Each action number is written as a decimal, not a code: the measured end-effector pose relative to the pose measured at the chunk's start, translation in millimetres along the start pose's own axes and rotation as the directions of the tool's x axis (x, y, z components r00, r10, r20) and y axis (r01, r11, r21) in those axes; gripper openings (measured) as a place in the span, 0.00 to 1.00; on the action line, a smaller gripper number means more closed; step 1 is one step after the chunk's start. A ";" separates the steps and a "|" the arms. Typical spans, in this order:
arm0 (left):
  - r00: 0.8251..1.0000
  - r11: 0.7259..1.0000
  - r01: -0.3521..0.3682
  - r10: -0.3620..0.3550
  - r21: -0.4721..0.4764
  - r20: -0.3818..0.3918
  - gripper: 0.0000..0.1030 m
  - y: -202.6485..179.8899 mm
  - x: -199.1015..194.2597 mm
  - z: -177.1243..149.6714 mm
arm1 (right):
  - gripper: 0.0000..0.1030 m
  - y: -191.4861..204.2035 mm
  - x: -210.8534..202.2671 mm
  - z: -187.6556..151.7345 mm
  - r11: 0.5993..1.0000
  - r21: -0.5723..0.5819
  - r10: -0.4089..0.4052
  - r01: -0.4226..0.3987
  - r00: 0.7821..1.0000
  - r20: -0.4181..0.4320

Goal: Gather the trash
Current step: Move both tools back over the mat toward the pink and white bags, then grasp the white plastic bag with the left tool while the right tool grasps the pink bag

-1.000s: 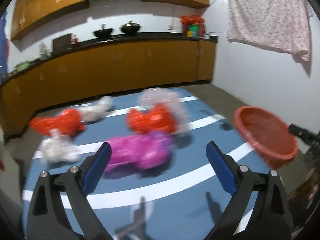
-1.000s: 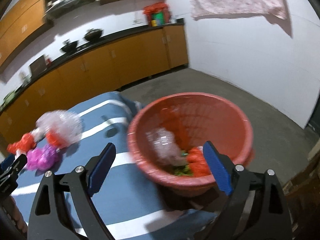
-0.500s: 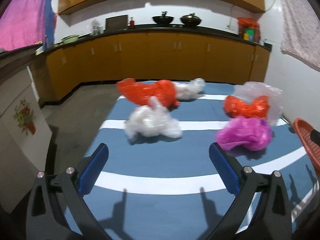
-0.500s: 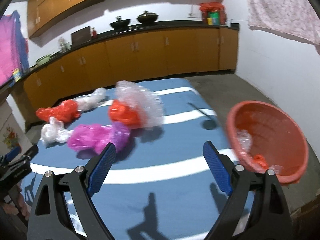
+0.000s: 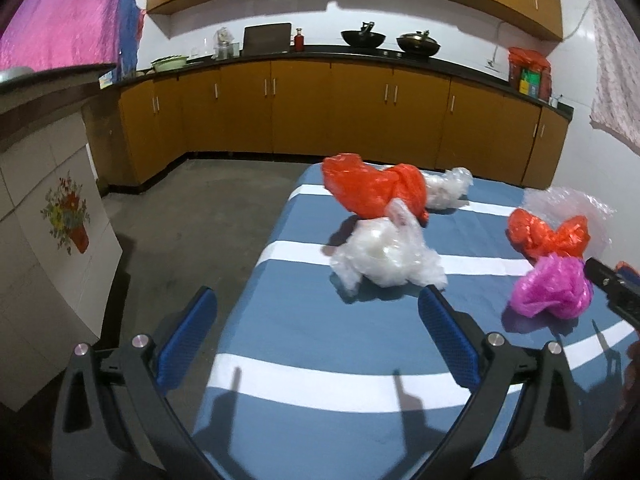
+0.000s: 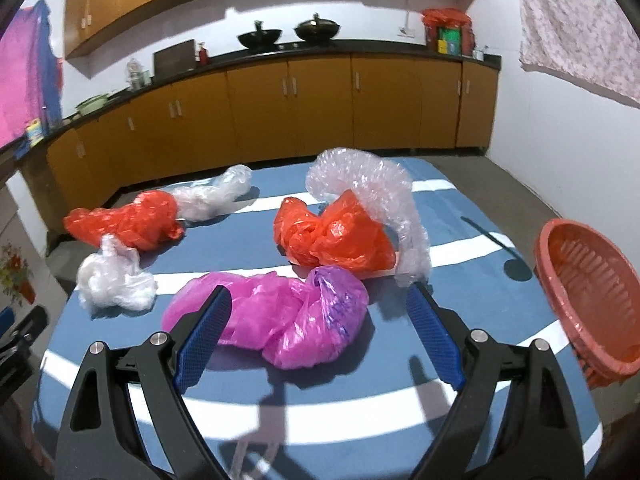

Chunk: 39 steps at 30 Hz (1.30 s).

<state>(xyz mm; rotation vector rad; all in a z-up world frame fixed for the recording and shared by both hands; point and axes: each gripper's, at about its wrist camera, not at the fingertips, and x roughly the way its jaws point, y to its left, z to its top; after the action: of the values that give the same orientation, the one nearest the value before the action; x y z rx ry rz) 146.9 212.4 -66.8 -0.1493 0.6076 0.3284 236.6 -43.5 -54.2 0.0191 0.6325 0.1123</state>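
Crumpled plastic bags lie on a blue, white-striped table (image 6: 360, 392). A pink bag (image 6: 288, 328) sits just ahead of my right gripper (image 6: 316, 332), which is open and empty, with the bag between its fingers. Behind it lie an orange bag (image 6: 332, 236) with bubble wrap (image 6: 368, 184), another orange bag (image 6: 124, 224), and white bags (image 6: 116, 280) (image 6: 212, 196). A red basket (image 6: 588, 296) sits at the table's right edge. My left gripper (image 5: 316, 332) is open and empty, short of the white bag (image 5: 388, 256) near the table's left edge (image 5: 256, 264).
Orange kitchen cabinets (image 5: 320, 112) with a black counter holding woks run along the back wall. Grey floor (image 5: 192, 208) lies left of the table. A white panel with a flower picture (image 5: 64, 216) stands at the left. White wall at right (image 6: 568, 128).
Both views swung left, away from the basket toward the bags. The right gripper now frames the pink bag; the left one faces the white bag at the table's left edge. Both stayed open.
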 end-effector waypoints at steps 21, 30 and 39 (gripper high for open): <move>0.995 0.990 0.104 -0.103 0.100 -0.017 0.96 -26.2 61.5 36.7 | 0.72 6.5 38.9 -3.2 0.996 0.038 0.091 -0.087 0.986 -0.141; 0.980 0.984 0.170 -0.163 0.060 -0.113 0.96 -28.9 90.6 36.1 | 0.44 4.5 29.9 -6.7 0.990 0.020 0.140 -0.138 0.982 -0.129; 0.964 0.973 0.221 -0.207 0.066 -0.169 0.70 -36.9 100.9 33.0 | 0.38 -13.7 12.3 -12.3 0.994 0.013 0.110 -0.109 0.989 -0.100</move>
<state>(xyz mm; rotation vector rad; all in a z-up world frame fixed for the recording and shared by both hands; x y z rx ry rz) 255.1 211.6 -97.1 -0.1599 0.7576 0.0809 240.5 -55.9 -72.1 0.0561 0.7323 0.2178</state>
